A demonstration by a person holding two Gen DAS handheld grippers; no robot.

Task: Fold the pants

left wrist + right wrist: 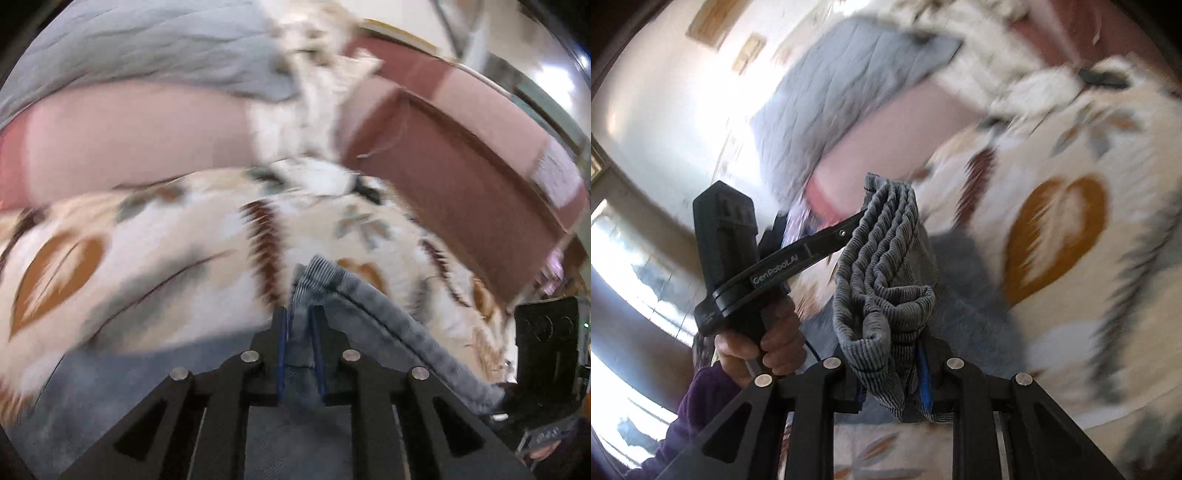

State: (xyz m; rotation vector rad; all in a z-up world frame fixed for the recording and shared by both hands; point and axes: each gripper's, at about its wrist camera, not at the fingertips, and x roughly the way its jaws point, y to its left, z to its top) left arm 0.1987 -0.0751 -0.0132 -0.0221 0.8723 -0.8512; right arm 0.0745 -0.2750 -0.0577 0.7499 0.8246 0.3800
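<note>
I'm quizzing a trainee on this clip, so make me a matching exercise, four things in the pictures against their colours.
Things:
1. pants
2. bedspread
3. sleeve
4. pads of the left tool

Colours:
A. purple
B. blue
C. cream with brown and grey leaves
D. grey, ribbed at the waistband

Pairs: 1-D, 2-C, 3-A, 4-B

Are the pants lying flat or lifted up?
Lifted: the pants hang bunched between both grippers, left and right, above the bedspread.
</note>
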